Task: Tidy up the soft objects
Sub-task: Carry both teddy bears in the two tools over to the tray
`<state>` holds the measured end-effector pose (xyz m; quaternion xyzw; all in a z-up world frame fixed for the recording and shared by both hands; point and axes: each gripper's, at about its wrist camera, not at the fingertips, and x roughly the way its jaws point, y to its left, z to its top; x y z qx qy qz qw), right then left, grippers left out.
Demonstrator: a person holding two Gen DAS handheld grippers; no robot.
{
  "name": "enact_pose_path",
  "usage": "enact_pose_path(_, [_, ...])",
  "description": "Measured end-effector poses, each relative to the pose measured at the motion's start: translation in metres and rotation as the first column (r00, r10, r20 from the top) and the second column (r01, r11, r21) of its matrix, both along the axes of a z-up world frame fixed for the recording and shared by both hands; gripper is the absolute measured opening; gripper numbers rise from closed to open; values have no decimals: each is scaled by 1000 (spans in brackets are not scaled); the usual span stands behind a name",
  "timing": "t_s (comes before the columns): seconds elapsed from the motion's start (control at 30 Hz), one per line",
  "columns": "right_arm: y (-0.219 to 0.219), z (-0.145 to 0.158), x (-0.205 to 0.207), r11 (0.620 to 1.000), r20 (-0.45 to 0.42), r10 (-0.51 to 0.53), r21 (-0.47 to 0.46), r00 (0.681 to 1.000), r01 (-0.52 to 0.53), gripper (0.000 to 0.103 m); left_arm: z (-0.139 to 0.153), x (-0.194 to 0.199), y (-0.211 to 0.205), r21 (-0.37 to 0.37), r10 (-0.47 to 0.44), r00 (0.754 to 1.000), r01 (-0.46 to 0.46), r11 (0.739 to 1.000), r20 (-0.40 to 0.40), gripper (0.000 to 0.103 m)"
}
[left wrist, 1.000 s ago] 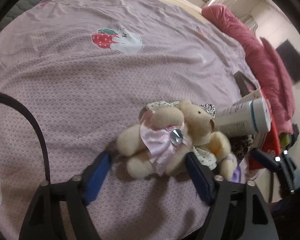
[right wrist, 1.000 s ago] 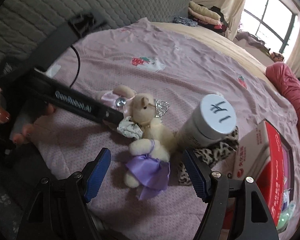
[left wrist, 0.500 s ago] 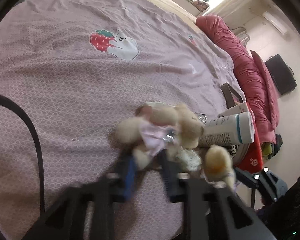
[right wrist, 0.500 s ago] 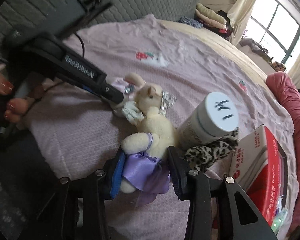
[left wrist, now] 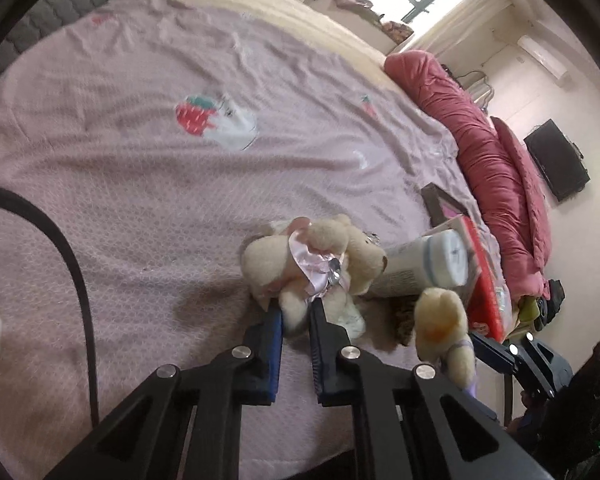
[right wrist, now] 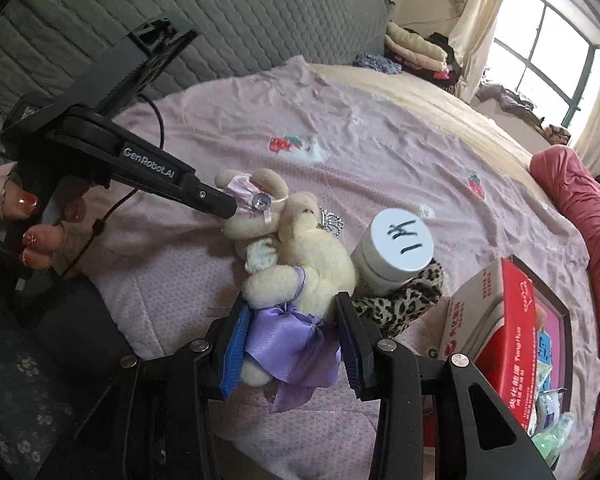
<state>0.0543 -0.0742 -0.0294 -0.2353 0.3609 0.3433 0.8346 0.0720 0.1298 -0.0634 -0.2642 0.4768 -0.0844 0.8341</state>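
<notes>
Bedspread of pink patterned cotton (left wrist: pixel 148 208) now carries less: both cream plush bears are being picked up. Right tongs (right wrist: pixel 290 334) pinch the purple-skirted bear (right wrist: pixel 312 268); left tongs (left wrist: pixel 296 320), spread a second ago, pinch the pink-bowed bear's (left wrist: pixel 312 252) leg.

Two plush bears (right wrist: pixel 300 256) on the bed (right wrist: pixel 380 152) — jar (right wrist: pixel 400 252) right, box (right wrist: pixel 500 320) beyond.

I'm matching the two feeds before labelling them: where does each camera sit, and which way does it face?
Left wrist: on the left gripper, looking down across the pink bedspread at the pink-bowed bear it pinches.
Right wrist: on the right gripper, facing the headboard, shut on the purple-bowed bear; a hand shows.
Shared: both bears, white bottle, red box.
</notes>
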Motion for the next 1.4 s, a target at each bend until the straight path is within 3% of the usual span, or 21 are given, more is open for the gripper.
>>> enact_pose_path(0.13, [-10,19,-1,998,12,-8,63,1000,8,42,31,-9,-14,64,-10,999,7,998,44,12])
enact_pose_path(0.5, [-58,78,5,967,36,-116,234,993,104,42,117,-22,-50,146,-46,989,25,989,143,12])
enact_pose_path(0.8, [-143,119,18,914,94,-311,304,946,270,42,171,-8,-125,193,-157,963,115,974,218,12])
enact_pose_path(1.07, [-230,145,25,847,113,-462,351,880,400,42,200,14,-210,231,-260,934,204,951,245,12])
enact_pose_path(1.4, [-301,149,28,786,105,-563,374,820,492,42,199,27,-306,293,-378,899,308,905,221,12])
